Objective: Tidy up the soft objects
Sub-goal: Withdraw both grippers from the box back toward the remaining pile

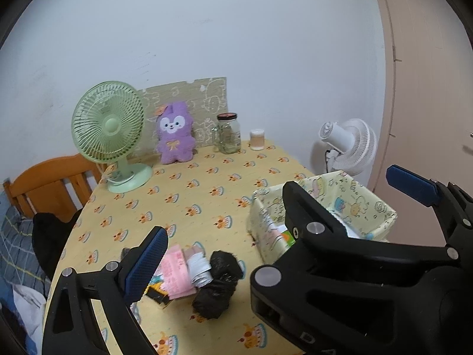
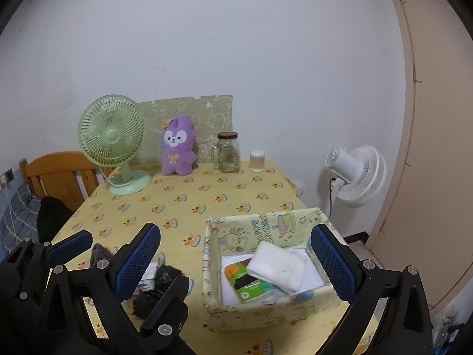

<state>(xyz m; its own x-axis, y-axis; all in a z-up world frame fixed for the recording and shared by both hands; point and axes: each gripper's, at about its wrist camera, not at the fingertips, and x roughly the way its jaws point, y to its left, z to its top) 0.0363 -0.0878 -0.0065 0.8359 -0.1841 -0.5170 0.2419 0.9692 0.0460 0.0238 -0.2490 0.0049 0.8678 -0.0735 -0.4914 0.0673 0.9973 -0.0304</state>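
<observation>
A pile of rolled soft items lies at the table's front: a black fuzzy roll [image 1: 217, 284], a white roll [image 1: 199, 267] and a pink one [image 1: 176, 273]; the black roll also shows in the right wrist view [image 2: 159, 287]. A patterned fabric box [image 2: 211, 269] holds a folded white cloth [image 2: 276, 266] and a green packet [image 2: 248, 281]. My left gripper [image 1: 278, 233] is open and empty above the pile. My right gripper [image 2: 235, 261] is open and empty over the box. A purple plush rabbit [image 1: 175, 137] leans at the back.
A green desk fan [image 1: 111, 133] stands back left, a glass jar [image 1: 228, 133] and a small cup [image 1: 257, 139] at the back. A white floor fan [image 2: 354, 174] stands right of the table. A wooden chair [image 1: 53, 183] with dark clothing is at the left.
</observation>
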